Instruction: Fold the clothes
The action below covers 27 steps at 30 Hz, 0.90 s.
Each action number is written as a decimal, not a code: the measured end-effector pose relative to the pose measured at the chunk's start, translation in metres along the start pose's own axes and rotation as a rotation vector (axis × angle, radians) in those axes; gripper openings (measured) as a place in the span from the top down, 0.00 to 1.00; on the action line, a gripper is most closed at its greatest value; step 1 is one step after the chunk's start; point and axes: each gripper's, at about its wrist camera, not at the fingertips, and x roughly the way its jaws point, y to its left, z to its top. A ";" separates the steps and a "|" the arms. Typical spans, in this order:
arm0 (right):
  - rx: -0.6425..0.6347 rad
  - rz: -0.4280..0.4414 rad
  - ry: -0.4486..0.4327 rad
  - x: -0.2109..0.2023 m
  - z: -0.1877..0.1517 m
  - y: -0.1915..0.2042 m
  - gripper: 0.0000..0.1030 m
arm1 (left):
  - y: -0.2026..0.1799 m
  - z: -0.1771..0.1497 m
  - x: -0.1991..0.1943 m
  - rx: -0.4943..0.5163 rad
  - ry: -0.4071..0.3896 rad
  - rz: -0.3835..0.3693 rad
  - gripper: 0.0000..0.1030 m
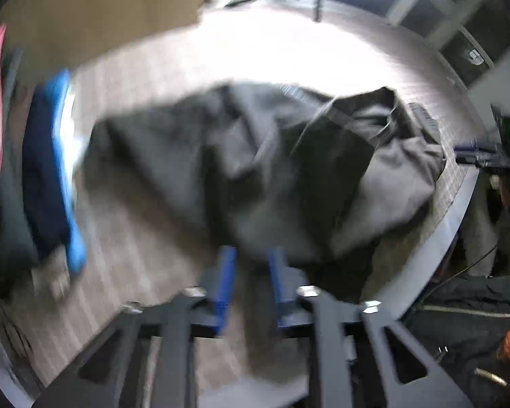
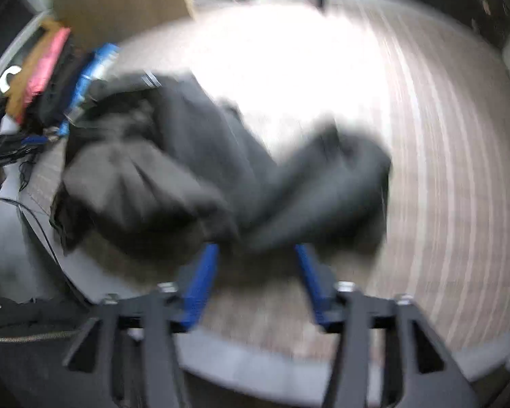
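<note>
While the left gripper [image 1: 251, 255] pinches the crumpled dark grey cloth garment [image 1: 272, 170], the spread right gripper [image 2: 256, 251] could bunch it more

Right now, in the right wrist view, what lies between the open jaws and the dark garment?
Only a short strip of bare wood-grain table: the right gripper sits just short of the crumpled dark garment. Blur hides whether the fingertips touch the cloth.

A wood-grain desk [image 2: 442, 170] under bright glare; a brown cardboard box [image 1: 102, 10] at its far edge — beside it, a blurred zipper [image 2: 23, 337] on dark fabric.
</note>
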 end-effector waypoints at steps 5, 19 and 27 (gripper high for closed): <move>-0.122 0.037 -0.027 0.027 0.038 0.026 0.38 | -0.029 0.033 0.027 0.122 0.019 -0.091 0.63; -0.076 0.169 0.004 0.057 0.055 0.017 0.44 | -0.059 0.075 0.050 0.164 0.024 -0.117 0.96; -0.147 0.206 0.036 0.080 0.081 0.032 0.98 | -0.046 0.100 0.020 0.125 -0.043 -0.118 0.96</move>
